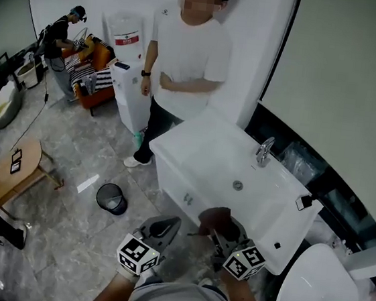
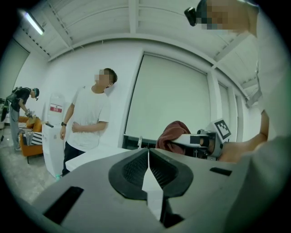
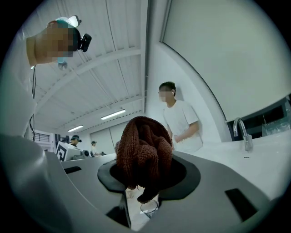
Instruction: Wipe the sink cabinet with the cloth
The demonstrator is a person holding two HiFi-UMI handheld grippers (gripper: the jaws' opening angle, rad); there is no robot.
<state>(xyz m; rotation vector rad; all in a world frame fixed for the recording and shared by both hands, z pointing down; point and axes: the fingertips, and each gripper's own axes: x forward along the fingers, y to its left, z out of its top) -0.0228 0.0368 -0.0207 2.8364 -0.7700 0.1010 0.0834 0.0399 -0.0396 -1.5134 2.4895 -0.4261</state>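
My left gripper (image 1: 163, 229) hangs empty, jaws pressed together; my right gripper (image 1: 221, 236) pinches the brown cloth (image 3: 143, 154) near the front of the white sink cabinet (image 1: 175, 175). Wiping looks not yet begun: next, I judge, the cloth must press flat against the cabinet front.

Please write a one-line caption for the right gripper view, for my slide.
Right gripper shut on a brown knitted cloth, white sink and faucet at right.
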